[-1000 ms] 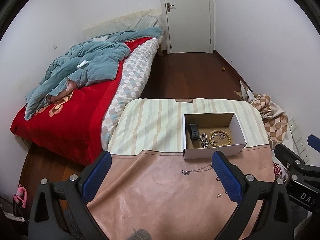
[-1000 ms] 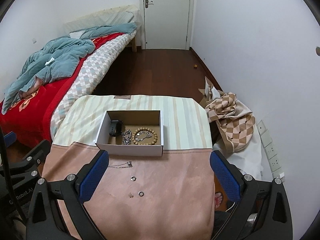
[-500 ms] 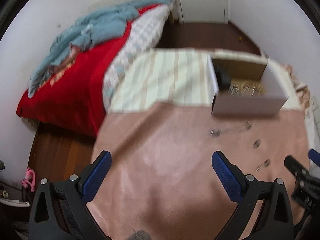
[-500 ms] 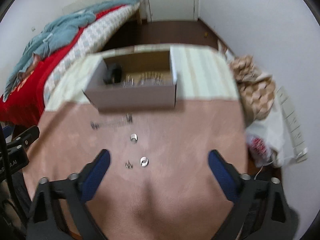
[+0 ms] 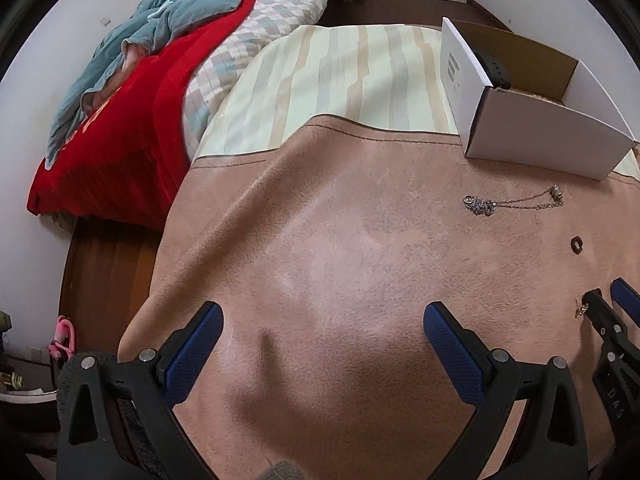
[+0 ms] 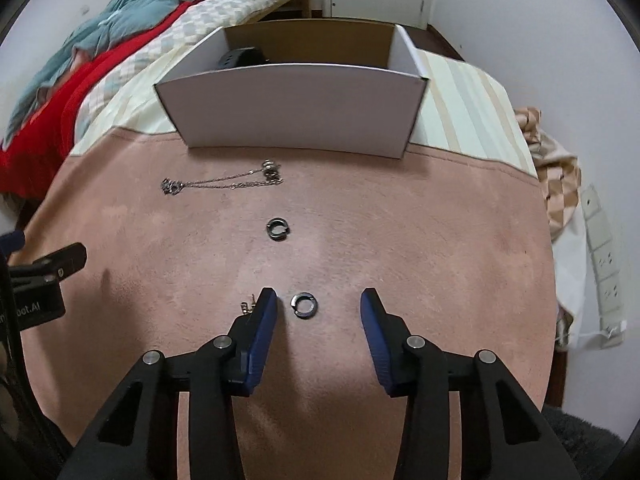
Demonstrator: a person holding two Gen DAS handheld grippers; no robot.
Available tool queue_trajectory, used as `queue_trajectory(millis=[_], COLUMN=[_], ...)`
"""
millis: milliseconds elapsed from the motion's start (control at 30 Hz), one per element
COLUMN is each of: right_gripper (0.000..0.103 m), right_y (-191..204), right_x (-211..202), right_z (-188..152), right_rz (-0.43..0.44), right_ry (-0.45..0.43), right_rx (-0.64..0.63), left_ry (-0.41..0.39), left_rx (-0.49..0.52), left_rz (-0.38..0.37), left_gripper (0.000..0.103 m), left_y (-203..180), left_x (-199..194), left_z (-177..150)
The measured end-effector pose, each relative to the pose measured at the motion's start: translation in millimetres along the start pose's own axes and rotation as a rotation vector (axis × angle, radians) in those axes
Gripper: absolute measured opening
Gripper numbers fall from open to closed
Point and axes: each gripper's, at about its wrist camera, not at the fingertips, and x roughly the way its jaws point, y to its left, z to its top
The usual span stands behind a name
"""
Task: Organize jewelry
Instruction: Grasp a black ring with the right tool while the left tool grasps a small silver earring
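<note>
My right gripper (image 6: 318, 304) is open, low over the pink table cloth (image 6: 400, 240), with a dark ring (image 6: 305, 304) lying between its fingertips, nearer the left one. A small gold earring (image 6: 247, 307) lies just left of the left finger. A second ring (image 6: 279, 229) and a silver chain necklace (image 6: 224, 182) lie farther ahead, in front of the white cardboard box (image 6: 296, 108), which holds a black band (image 6: 240, 57). My left gripper (image 5: 320, 320) is open and empty over bare cloth; the necklace (image 5: 514, 203) lies to its right.
A bed with a red blanket (image 5: 112, 132) and teal quilt stands left of the table. A checked cloth heap (image 6: 560, 176) and a power strip (image 6: 600, 248) lie at the right by the wall. The right gripper's tip (image 5: 600, 312) shows in the left wrist view.
Both grippers have dropped low and forward over the table. The right gripper has narrowed its opening and now straddles the near ring.
</note>
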Motion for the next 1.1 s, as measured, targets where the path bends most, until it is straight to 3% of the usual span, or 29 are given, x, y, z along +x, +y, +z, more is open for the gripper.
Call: queue_trajectory(millis=[33, 100, 200, 533, 767, 900, 1033, 1100], right_gripper=[0.035, 0.013, 0.013, 0.013, 0.013, 0.013, 0.013, 0.013], right_y=[3.2, 11.1, 15.3, -63.3, -89.2, -91.3, -95.5, -97.9], right_x=[-0.7, -1.9, -5.8, -28.8, -33.0, -31.1, -29.4, -29.1], right_z=[-0.3, -1.3, -4.9, -20.2, -20.0, -17.8, -17.1, -17.1], right_rz=[0.002, -0.008, -0.018, 0.043, 0.029, 0.022, 0.017, 0.015], right_ry=[-0.008, -0.018, -0.027, -0.033, -0.055, -0.059, -0.056, -0.057], right_rx=[-0.009, -0.040, -0.047, 0.226, 0.284, 0.282, 0.286, 0.293], left_ry=[-0.003, -0.012, -0.013, 0.020, 0.036, 0.042, 0.002, -0.015], left_rx=[0.003, 0.010, 0.019, 0.090, 0.119, 0.152, 0.192, 0.209], left_rz=[0.000, 0.001, -0.026, -0.175, -0.275, -0.301, -0.303, -0.308], left_gripper=[0.102, 0.102, 0.102, 0.102, 0.100, 0.075, 0.060, 0.047], left_y=[-0.7, -3.4, -11.8, -70.0, -111.7, -130.1, -143.8, -148.4], left_x=[-1.0, -3.7, -7.8, -15.3, -17.9, -15.1, -20.2, -23.4], left_z=[-0.3, 0.5, -0.5, -8.9, -12.2, -14.4, -16.5, -15.8])
